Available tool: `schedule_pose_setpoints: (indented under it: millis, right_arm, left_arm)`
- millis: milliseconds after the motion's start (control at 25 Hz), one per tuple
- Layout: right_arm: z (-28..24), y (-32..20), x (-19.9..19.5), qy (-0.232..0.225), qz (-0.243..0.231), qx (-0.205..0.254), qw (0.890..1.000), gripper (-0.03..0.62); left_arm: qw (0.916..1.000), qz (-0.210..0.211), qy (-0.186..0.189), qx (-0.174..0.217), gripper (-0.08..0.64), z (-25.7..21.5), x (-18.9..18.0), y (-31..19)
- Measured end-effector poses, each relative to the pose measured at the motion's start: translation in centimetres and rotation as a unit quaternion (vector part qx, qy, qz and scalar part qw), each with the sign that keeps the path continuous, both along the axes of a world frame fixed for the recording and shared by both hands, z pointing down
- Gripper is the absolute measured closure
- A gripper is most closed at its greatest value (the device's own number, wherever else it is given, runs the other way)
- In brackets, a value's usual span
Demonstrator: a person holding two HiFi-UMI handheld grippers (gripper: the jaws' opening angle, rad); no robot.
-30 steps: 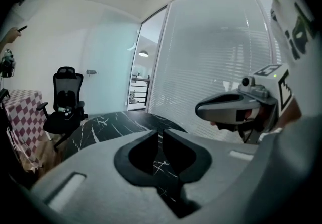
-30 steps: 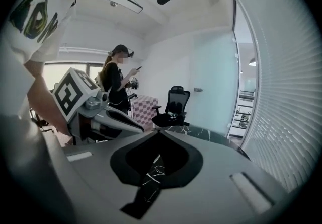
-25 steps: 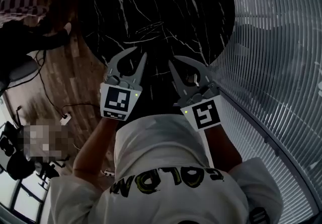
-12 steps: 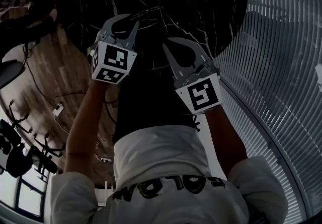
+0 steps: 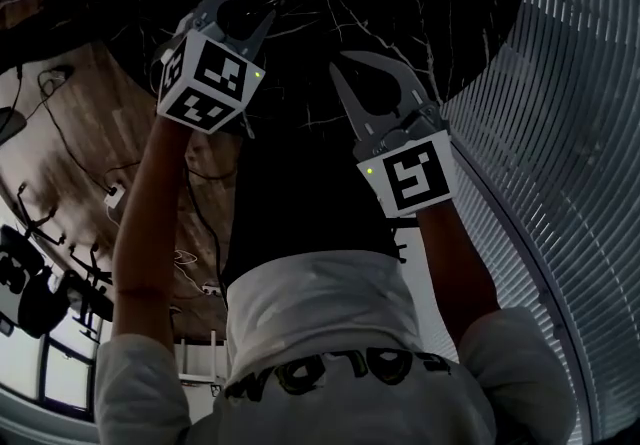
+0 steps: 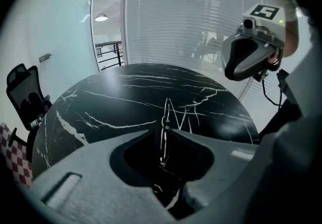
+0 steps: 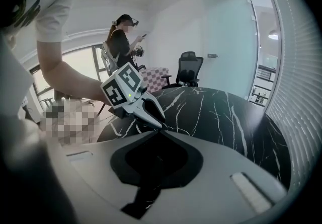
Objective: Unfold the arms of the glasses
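Pinching glasses in left gripper jaws, right gripper jaws together, empty

Thin, silvery wire-framed glasses are seen edge-on, pinched upright between the closed jaw tips of the left gripper, over the black, white-veined marble table. Slender wires are extended beyond the tips; how far the arms are folded cannot be told.

Head view steeply down, gripper views share table
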State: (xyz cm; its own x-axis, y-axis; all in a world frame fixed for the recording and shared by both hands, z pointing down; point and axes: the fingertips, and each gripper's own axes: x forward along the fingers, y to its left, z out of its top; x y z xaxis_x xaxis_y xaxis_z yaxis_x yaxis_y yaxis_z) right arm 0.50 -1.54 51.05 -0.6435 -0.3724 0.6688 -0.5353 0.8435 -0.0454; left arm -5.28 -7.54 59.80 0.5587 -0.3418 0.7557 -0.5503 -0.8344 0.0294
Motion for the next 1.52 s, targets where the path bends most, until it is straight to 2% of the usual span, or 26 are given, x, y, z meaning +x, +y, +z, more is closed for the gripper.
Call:
schedule_pose_setpoints:
  millis: [80,200,600,800,960,1120,1360,1520]
  right_arm:
    - [0.3,0.0,0.2,0.002,0.002,-0.003,1.0,0.591]
    - [0.2,-0.1,0.4,0.0,0.006,-0.004,1.0,0.591]
    - [-1.1,-0.7,2.1,-0.003,0.023,0.008,1.0,0.589]
    - [-5.0,-1.5,2.8,-0.002,0.024,0.038,0.999,0.591]
    - [-9.4,-2.4,3.0,-0.016,0.019,0.078,0.997,0.591]
    - [-13.3,-1.9,3.4,-0.03,0.018,0.091,0.995,0.591]
    - [-19.1,-1.4,3.6,-0.041,0.004,0.136,0.99,0.591]
    - [-23.4,-0.2,4.0,-0.072,0.014,0.147,0.986,0.591]
  left_arm:
    - [1.0,0.004,0.001,-0.005,0.487,0.3,0.3,-0.1]
    - [0.9999,0.001,0.011,-0.009,0.548,0.2,0.6,-0.2]
    - [0.9991,-0.02,0.035,-0.014,0.557,-1.8,0.9,-0.4]
    - [0.9954,-0.048,0.078,-0.029,0.557,-6.4,1.8,0.3]
    - [0.9936,-0.06,0.095,-0.011,0.557,-11.5,2.5,0.6]
    - [0.9897,-0.08,0.119,-0.001,0.557,-17.1,3.0,1.8]
    - [0.9825,-0.109,0.15,0.02,0.557,-23.6,3.2,3.0]
    - [0.9764,-0.133,0.17,0.008,0.557,-27.0,3.2,4.8]
